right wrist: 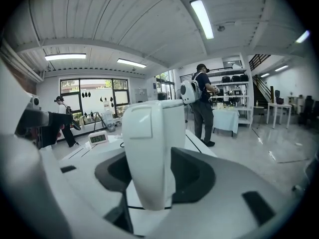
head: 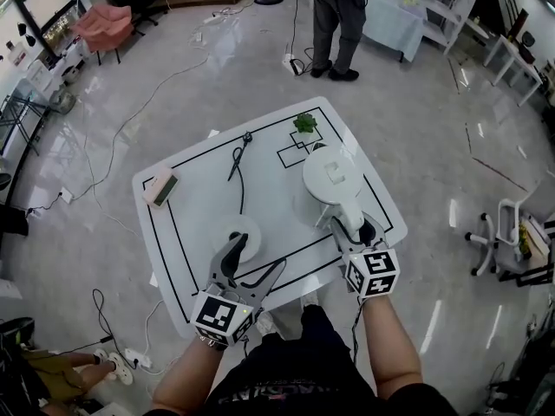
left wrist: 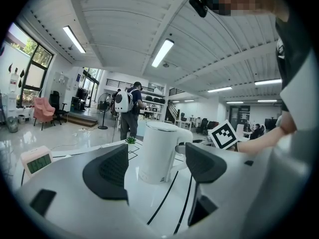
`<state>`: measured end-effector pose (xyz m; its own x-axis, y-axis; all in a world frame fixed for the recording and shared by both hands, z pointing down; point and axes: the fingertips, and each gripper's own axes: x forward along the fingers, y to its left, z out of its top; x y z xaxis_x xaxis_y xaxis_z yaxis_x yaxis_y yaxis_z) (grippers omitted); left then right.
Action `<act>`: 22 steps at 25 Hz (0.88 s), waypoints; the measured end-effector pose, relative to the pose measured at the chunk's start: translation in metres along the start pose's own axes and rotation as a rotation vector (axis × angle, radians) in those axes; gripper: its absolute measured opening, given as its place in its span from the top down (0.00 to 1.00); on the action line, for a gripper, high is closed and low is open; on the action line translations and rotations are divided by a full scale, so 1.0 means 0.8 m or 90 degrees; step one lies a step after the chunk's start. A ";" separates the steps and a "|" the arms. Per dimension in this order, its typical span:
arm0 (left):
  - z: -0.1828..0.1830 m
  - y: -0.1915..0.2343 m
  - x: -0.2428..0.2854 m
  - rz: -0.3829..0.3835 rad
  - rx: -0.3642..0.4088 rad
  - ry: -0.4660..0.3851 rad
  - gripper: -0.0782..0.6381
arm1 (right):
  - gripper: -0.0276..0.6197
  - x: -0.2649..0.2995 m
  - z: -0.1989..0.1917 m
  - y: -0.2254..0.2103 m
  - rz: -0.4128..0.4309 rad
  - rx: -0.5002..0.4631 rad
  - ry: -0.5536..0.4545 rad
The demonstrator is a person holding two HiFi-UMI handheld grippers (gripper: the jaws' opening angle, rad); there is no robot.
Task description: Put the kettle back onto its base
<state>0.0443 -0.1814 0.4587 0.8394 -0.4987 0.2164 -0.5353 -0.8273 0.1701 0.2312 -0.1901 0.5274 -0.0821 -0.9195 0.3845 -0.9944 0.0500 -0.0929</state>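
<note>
Step in hand: the grasp, ahead of any lift. The kettle (head: 329,176) is seen standing on the table (head: 195,202), right of centre, lid shut, handle turned toward the person. It is well apart from its base (head: 252,230), the round white disc at the near left, from which a black cord (head: 240,180) is run across the top. The right gripper (head: 357,228) is set at the handle from the near side, pointed slightly downward, forearm low over the table edge. In the right gripper view the handle is found between the jaws, filling the gap. The pads are judged to lie against both its sides, though how firmly cannot be read. The left gripper (head: 258,254) is held low at the near edge, partly across the base, jaws spread wide with nothing between them; the kettle is only sighted beyond them. Next move, as judged: the grip is to be made sure, then the kettle raised clear, carried leftward upright and lowered square onto the disc. The left gripper would need to be drawn aside first, since the landing spot is partly covered by it.
</note>
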 end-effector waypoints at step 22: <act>-0.009 -0.005 -0.013 0.022 -0.007 0.003 0.41 | 0.78 -0.002 -0.001 0.006 -0.009 -0.034 -0.005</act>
<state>0.0372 -0.1713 0.4626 0.8203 -0.5252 0.2265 -0.5646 -0.8070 0.1733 0.2265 -0.1881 0.5275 -0.0677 -0.9234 0.3779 -0.9976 0.0575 -0.0381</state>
